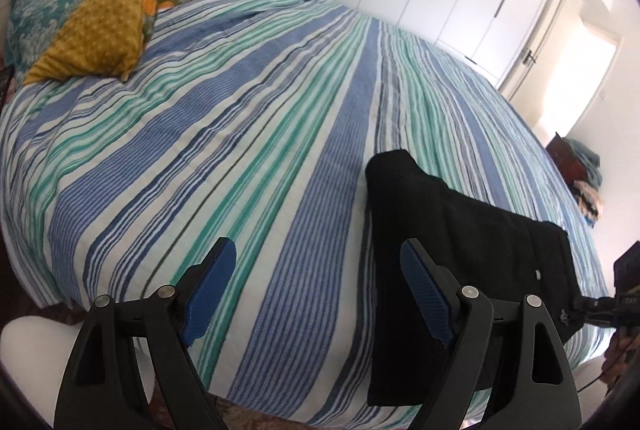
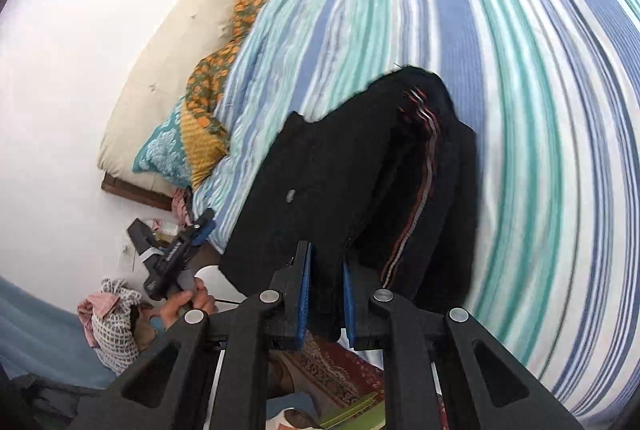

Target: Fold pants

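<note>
At lower centre, right wrist view: right gripper (image 2: pixel 326 296) clamps black pants (image 2: pixel 340 189) edge | left gripper (image 1: pixel 316 294) wide, empty, lower frame | pants mid-right on striped bedspread (image 1: pixel 240 133) | advice: carry edge over evenly, smooth before release | pillows (image 1: pixel 92 29) upper left

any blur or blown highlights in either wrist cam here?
Left wrist view: sharp; the doorway at right is blown out white, fisheye bends the striped bedspread. Right wrist view: motion blur smears the stripes and the black pants clamped in the right gripper; the wall at left is overexposed.
</note>
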`<state>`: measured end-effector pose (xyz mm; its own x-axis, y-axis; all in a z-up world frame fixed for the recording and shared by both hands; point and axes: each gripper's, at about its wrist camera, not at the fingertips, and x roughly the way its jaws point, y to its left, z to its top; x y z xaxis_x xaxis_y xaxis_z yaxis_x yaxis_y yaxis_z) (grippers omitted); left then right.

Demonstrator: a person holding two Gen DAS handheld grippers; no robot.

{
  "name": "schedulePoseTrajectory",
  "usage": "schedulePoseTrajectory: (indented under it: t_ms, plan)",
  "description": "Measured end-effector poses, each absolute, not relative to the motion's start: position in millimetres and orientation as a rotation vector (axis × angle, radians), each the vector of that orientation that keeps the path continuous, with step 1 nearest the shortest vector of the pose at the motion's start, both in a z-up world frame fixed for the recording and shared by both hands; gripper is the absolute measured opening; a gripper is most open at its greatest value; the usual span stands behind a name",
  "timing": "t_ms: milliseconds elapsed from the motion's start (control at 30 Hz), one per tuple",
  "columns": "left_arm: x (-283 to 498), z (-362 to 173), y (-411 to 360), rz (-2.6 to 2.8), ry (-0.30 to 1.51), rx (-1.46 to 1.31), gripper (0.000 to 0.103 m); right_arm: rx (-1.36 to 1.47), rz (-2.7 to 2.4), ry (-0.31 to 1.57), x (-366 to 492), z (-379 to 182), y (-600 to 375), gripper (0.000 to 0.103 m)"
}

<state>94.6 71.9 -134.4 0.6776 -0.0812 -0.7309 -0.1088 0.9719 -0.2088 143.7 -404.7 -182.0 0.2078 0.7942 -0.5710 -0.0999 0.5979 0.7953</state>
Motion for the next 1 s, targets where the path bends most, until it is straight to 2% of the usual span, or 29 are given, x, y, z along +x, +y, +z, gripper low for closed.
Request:
schedulePoseTrajectory:
  t_ms: [133, 200, 267, 333, 500, 600, 700, 833, 900, 1000]
  plan:
    - [93, -134, 47, -0.037, 0.836, -0.170, 0.085, 0.779, 0.625, 1.235, 133, -224, -416, 0.015]
    - [90, -131, 38, -0.059, 0.825, -0.139, 0.086, 0.767, 0.608, 1.218, 134, -225, -416, 0.020]
    - [88, -129, 31, -0.072, 0.810, -0.101, 0.086, 0.724, 0.585, 1.221, 140, -215, -417, 0.031]
    - [86, -127, 25, -0.084, 0.799, -0.079, 0.086, 0.616, 0.528, 1.202, 150, -195, -420, 0.032]
    - [87, -126, 9, -0.136, 0.788, -0.051, 0.086, 0.309, 0.499, 1.015, 176, -123, -397, 0.032]
    - [86, -131, -3, -0.163, 0.806, -0.022, 0.086, 0.136, 0.527, 0.921, 189, -105, -358, 0.032]
    - [86, -139, -15, -0.190, 0.832, 0.021, 0.086, -0.010, 0.513, 0.895, 200, -128, -326, 0.032]
    - [85, -151, -30, -0.221, 0.876, 0.084, 0.086, 0.013, 0.396, 1.105, 209, -209, -344, 0.033]
    - [83, -151, -34, -0.220, 0.877, 0.105, 0.086, 0.089, 0.384, 1.074, 203, -206, -360, 0.033]
    - [85, -149, -33, -0.219, 0.882, 0.090, 0.087, 0.044, 0.372, 1.031, 187, -182, -362, 0.033]
